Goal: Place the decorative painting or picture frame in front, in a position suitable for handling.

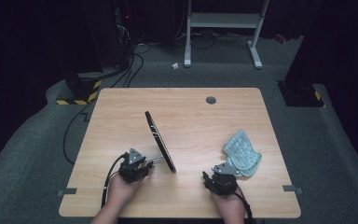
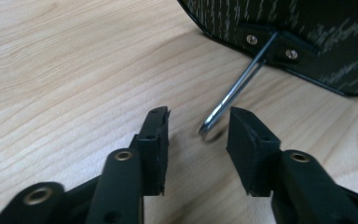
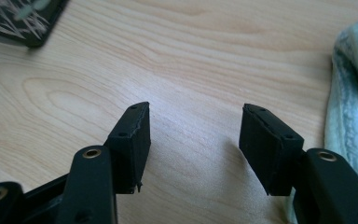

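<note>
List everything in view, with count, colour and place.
Mirror: one, black, propped upright on its edge at table centre.
Stand: one, silver wire, behind the mirror, foot on the table between the left gripper's jaws, untouched.
Cloth: one, pale green, crumpled at the table's right.
Table: one, light wood.
Grommet: one, grey, far table edge.
Frame: one, white, on the floor beyond.
Left gripper: one, black, open.
Right gripper: one, black, open, beside the cloth.
Hands: two, near edge.
</note>
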Motion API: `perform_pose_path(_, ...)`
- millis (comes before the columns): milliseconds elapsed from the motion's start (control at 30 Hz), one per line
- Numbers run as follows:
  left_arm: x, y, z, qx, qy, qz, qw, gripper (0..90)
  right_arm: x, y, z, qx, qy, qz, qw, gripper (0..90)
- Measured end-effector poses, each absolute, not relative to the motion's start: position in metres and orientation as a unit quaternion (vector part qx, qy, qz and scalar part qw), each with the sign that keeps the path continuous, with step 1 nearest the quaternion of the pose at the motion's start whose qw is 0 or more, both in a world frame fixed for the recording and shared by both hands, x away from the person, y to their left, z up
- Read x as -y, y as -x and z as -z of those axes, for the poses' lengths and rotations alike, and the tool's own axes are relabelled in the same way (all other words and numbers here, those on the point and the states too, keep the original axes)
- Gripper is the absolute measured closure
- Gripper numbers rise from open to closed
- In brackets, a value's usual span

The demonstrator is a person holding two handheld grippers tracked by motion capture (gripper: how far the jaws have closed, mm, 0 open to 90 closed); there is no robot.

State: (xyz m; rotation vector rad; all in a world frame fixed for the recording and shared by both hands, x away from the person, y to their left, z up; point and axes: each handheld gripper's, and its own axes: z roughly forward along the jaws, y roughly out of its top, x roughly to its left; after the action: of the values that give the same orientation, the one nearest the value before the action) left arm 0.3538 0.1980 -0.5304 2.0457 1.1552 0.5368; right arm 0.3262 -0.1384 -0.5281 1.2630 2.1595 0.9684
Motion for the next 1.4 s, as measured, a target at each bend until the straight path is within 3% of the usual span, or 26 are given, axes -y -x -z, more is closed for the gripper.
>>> perform_pose_path(533, -0.23, -0.329, 0.529, -0.457, -0.792, -0.205, 0.348, 50.9, 0.12, -0.304, 0.504, -0.785, -0.394, -0.425, 0.218, 47.2)
perform_pose_path(933, -0.232, -0.325, 0.534, -0.449, -0.789, -0.209, 0.365, 44.8, 0.078, -0.295, 0.508, -0.812, -0.34, -0.437, 0.184, 49.2)
perform_pose_path(1400, -0.237, -0.312, 0.534, -0.449, -0.789, -0.206, 0.365, 43.1, 0.05, -0.301, 0.5, -0.816, -0.309, -0.452, 0.184, 54.4)
